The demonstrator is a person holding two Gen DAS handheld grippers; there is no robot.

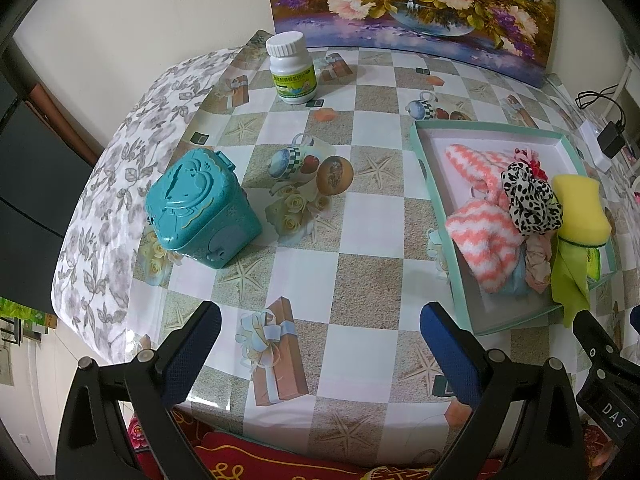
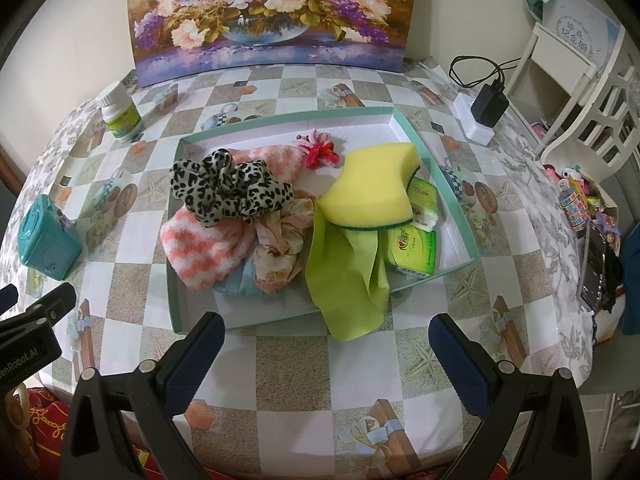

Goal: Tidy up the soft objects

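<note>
While both tongs hover empty above the near edge, the table (image 2: 360, 376) carries a checkered printed cloth and all the objects. A floral painting (image 2: 264, 12) leans upright at the far edge of the table, behind the tray. The tray (image 2: 440, 184), a shallow box with a teal rim and white floor, sits toward the right half of the table and holds the soft items.

Inside the tray, a yellow sponge (image 2: 372, 188) lies at the centre-right, resting partly on a green cloth (image 2: 348, 280) whose end hangs over the tray's near rim onto the table. A coral-and-white fuzzy sock (image 2: 200, 252) lies at the tray's left side, with a second striped piece behind it. A leopard-print scrunchie (image 2: 232, 188) rests on top of the sock. A pale floral scrunchie (image 2: 280, 248) lies between the sock and the green cloth. Green tissue packs (image 2: 412, 248) sit right of the sponge. A red-and-pink hair tie (image 2: 320, 150) lies near the tray's far wall.

Left of the tray, well apart, stands a teal box (image 1: 200, 216). A white pill bottle (image 1: 290, 70) stands upright beyond the tray's far-left corner.

The left tongs (image 1: 320, 344) are spread apart, gripping nothing. The right tongs (image 2: 326, 348) are likewise spread apart, just before the tray's near rim.
</note>
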